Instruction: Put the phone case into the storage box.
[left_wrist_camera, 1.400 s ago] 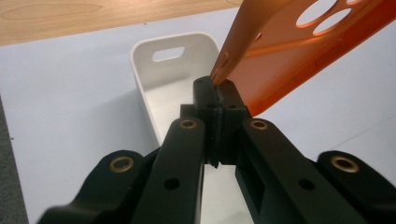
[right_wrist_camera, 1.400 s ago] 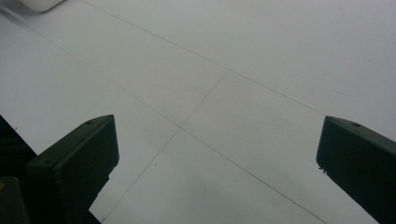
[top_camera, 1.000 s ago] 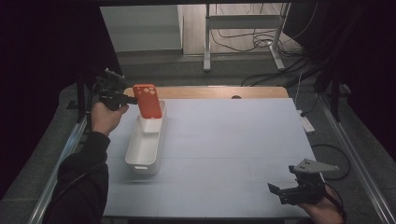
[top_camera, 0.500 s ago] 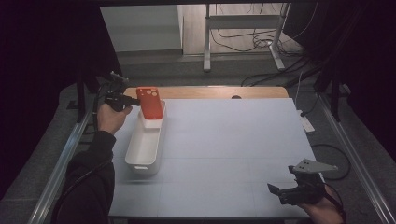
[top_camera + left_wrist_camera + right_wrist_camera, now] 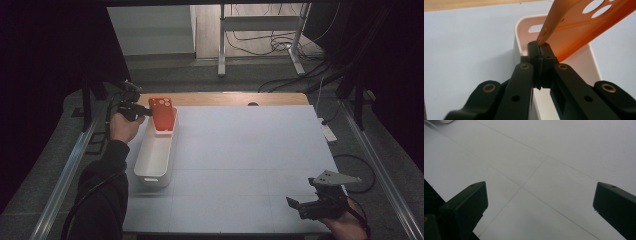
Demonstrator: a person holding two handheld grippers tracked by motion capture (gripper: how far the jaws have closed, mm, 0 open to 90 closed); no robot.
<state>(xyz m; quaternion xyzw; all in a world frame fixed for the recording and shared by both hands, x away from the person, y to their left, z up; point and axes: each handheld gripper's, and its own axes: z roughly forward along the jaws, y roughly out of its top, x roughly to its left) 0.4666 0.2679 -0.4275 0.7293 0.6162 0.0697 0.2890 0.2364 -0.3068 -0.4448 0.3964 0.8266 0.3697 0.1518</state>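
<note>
The left gripper has its jaws pinched tight on the edge of an orange phone case, which juts out beyond the tips and hangs tilted over the far end of the white bin. In the left gripper view the case rises from the closed tips, with the bin's far wall just past them. The right gripper, well apart at the near right of the white table, has its jaws spread wide over bare tabletop, holding nothing.
</note>
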